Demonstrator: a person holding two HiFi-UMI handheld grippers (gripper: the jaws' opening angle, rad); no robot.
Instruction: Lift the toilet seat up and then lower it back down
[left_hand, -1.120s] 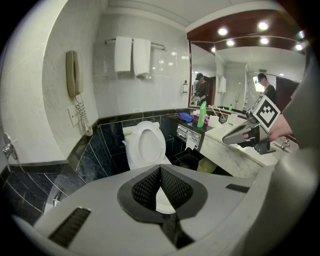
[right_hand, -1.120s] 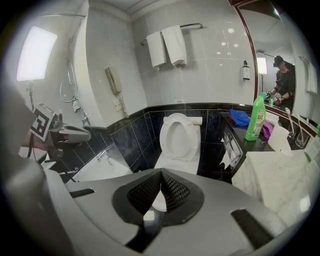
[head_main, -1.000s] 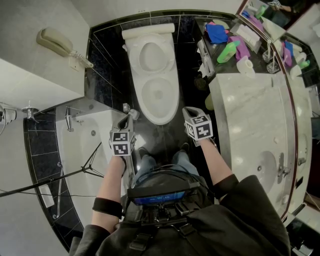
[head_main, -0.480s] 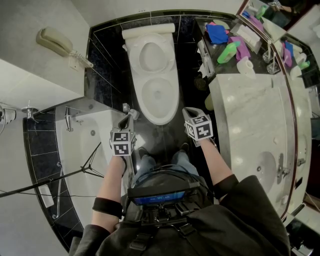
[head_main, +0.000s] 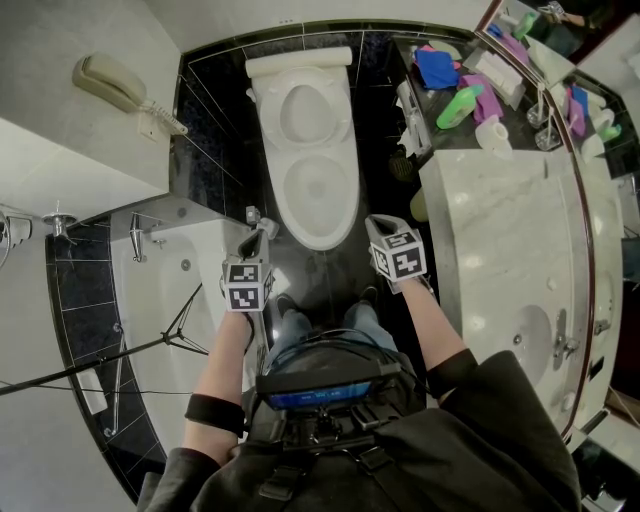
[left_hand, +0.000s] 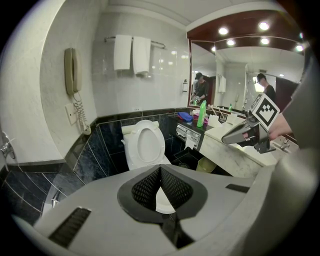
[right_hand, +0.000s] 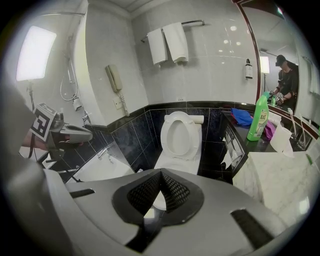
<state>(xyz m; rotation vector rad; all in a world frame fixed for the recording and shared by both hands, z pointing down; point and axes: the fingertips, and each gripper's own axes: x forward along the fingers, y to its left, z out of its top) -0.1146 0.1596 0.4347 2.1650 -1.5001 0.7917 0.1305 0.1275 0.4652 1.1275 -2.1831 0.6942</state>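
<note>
The white toilet (head_main: 318, 190) stands against the black-tiled back wall. Its seat (head_main: 305, 110) is raised and leans on the tank, also shown upright in the left gripper view (left_hand: 148, 145) and the right gripper view (right_hand: 180, 132). My left gripper (head_main: 262, 228) hovers short of the bowl's front left, jaws shut with nothing between them (left_hand: 160, 170). My right gripper (head_main: 376, 222) hangs at the bowl's front right, likewise shut and empty (right_hand: 160, 173). Neither touches the toilet.
A bathtub (head_main: 170, 290) lies to the left with a tripod leg (head_main: 150, 345) across it. A marble counter (head_main: 500, 240) with a sink is close on the right, and bottles and cloths (head_main: 455, 100) are on a dark shelf. A wall phone (head_main: 115, 85) hangs left.
</note>
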